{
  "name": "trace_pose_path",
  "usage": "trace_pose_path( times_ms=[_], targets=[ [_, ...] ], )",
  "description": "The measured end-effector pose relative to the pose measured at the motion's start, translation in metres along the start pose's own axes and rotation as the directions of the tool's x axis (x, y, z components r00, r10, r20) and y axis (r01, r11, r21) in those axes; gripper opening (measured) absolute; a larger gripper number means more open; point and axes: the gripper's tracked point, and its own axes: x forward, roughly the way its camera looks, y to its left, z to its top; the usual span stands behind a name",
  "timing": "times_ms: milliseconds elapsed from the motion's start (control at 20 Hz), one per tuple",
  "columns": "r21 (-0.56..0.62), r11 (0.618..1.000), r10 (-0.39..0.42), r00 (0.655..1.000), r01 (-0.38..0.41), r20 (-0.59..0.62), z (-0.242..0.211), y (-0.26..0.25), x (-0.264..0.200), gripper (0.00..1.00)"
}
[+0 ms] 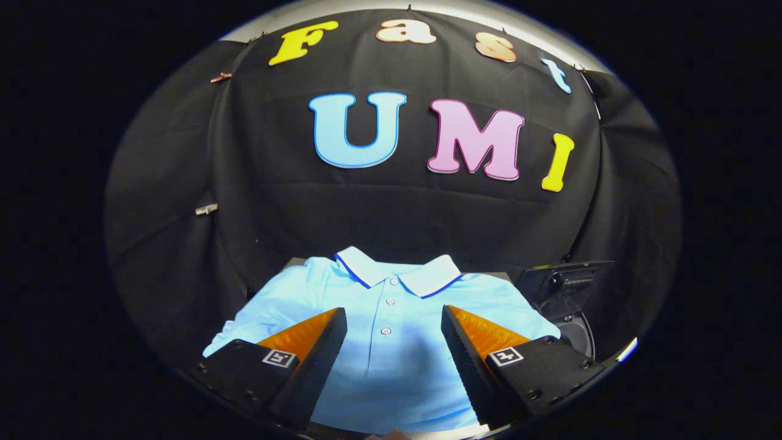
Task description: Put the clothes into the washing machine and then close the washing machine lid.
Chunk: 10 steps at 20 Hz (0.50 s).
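I held the gripper [394, 330] with its fingers spread wide and empty above a light blue polo shirt [391, 342] lying flat between them, the dark washing machine [565, 287] just beyond its right sleeve, so picking up came first, I judged, by lowering and pinching fabric.

A polo shirt [391, 318] lies spread flat on the bench, collar at the far end, buttons running toward the near side. The claw [394, 330] hangs over it, fingers wide apart, one on each side of the button line. The washing machine [565, 293] stands to the right of the shirt, before the cloth wall [391, 208].
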Motion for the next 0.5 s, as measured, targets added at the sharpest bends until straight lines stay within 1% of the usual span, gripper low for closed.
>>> trace_pose_path(
  times_ms=[100, 300, 400, 500],
  targets=[
    [0.003, 1.0, -0.014, 0.997, 0.014, -0.074, -0.009, -0.004, 0.017, 0.99],
    [0.057, 0.998, 0.012, 0.982, -0.001, -0.191, -0.026, 0.0, 0.038, 0.99],
    [0.046, 0.999, 0.01, 0.972, 0.0, -0.233, -0.035, -0.001, 0.044, 0.98],
    [0.067, 0.998, 0.015, 0.97, 0.001, -0.245, -0.039, 0.001, 0.045, 0.98]
  ],
)
